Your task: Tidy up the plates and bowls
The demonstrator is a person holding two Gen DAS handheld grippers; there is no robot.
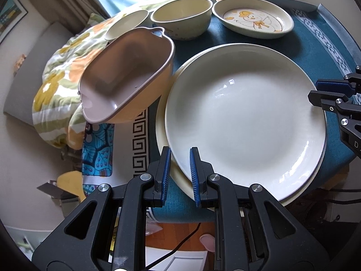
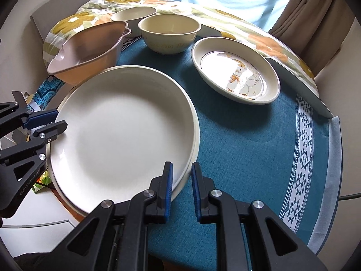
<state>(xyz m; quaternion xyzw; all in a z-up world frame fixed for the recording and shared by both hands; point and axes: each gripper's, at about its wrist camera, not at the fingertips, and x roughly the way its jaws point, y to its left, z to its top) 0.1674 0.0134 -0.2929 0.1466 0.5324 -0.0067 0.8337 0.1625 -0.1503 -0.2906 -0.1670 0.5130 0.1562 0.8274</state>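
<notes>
A large white plate (image 1: 243, 122) (image 2: 121, 133) lies on a slightly wider cream plate (image 1: 161, 131) (image 2: 196, 135). My left gripper (image 1: 180, 151) (image 2: 60, 118) is shut on the stack's rim at one side. Opposite it, my right gripper (image 2: 181, 164) (image 1: 314, 89) is shut on the rim as well. The stack reaches out past the near edge of the teal tablecloth (image 2: 248, 158). Farther back are a tilted pink heart-shaped bowl (image 1: 126, 76) (image 2: 85, 52), a cream bowl (image 1: 180, 15) (image 2: 169, 31), a small white bowl (image 1: 126, 24) (image 2: 133, 14) and an oval duck dish (image 1: 252, 20) (image 2: 237, 72).
A flowered quilt (image 1: 58, 76) (image 2: 259, 38) is bunched along the table's far and left sides, and the pink bowl leans on it. Curtains (image 2: 315, 22) and a bright window stand behind. Bare cloth shows to the right of the stack.
</notes>
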